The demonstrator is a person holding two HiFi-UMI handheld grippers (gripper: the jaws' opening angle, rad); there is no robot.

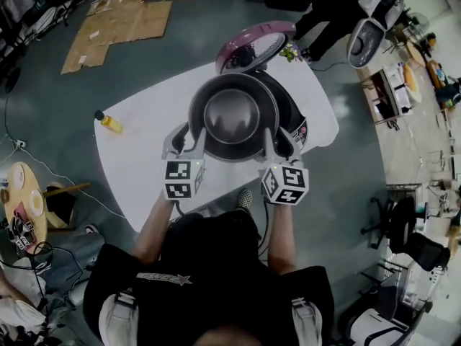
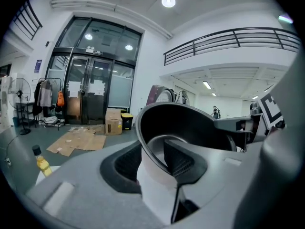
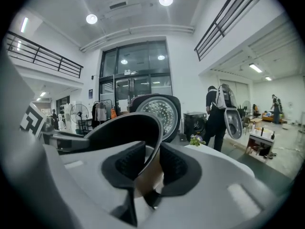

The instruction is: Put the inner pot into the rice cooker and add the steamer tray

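Observation:
The dark metal inner pot [image 1: 233, 115] hangs in the air over the white table [image 1: 137, 164], just in front of the open rice cooker [image 1: 292, 110], whose purple lid [image 1: 253, 47] stands raised. My left gripper [image 1: 189, 140] is shut on the pot's left rim [image 2: 147, 142], one jaw inside and one outside the wall. My right gripper [image 1: 277, 143] is shut on the right rim [image 3: 155, 142] in the same way. In the right gripper view the cooker's ribbed inner lid [image 3: 159, 111] rises behind the pot. No steamer tray is in view.
A yellow bottle [image 1: 109, 122] stands at the table's far left corner. Flattened cardboard [image 1: 119, 24] lies on the floor beyond. A person [image 1: 338, 9] stands at the back right near another machine. A small flower pot [image 3: 196, 140] sits on the table by the cooker.

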